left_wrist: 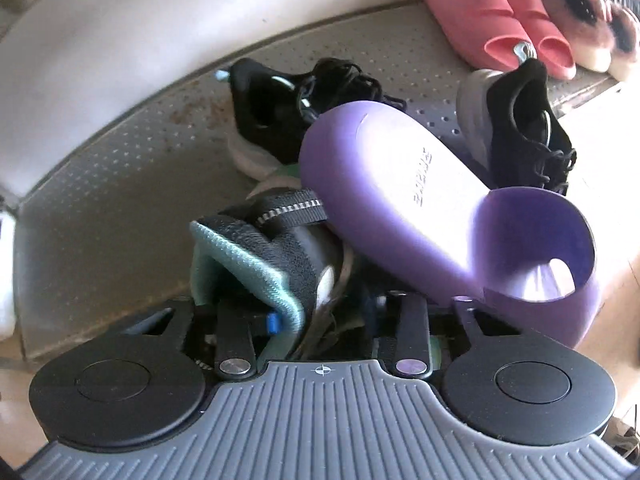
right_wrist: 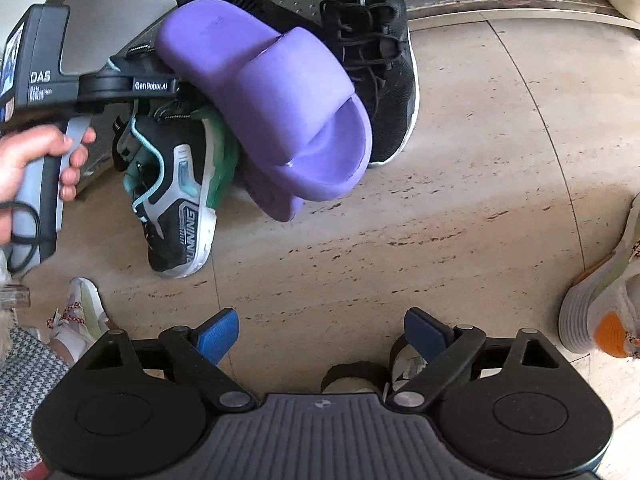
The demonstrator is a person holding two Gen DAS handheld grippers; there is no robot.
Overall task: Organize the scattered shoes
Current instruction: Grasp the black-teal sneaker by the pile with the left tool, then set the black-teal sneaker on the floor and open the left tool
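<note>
A black, white and green sneaker (right_wrist: 180,200) lies with its toe on the tan floor and its heel at the edge of the metal platform. My left gripper (left_wrist: 320,320) is shut on its teal heel collar (left_wrist: 240,264); in the right wrist view that gripper (right_wrist: 168,94) comes in from the left, held by a hand (right_wrist: 36,160). A purple slide (left_wrist: 400,200) rests tilted on the sneaker, also seen as the purple slide (right_wrist: 272,104). My right gripper (right_wrist: 320,332) hangs open over bare floor, holding nothing.
Two black lace-up sneakers (left_wrist: 280,112) (left_wrist: 524,128) sit on the perforated metal platform (left_wrist: 120,184). Pink slides (left_wrist: 504,28) and fluffy slippers (left_wrist: 592,20) line its far right. A grey and orange sneaker (right_wrist: 604,312) is at the right; a person's white shoe (right_wrist: 80,312) at the left.
</note>
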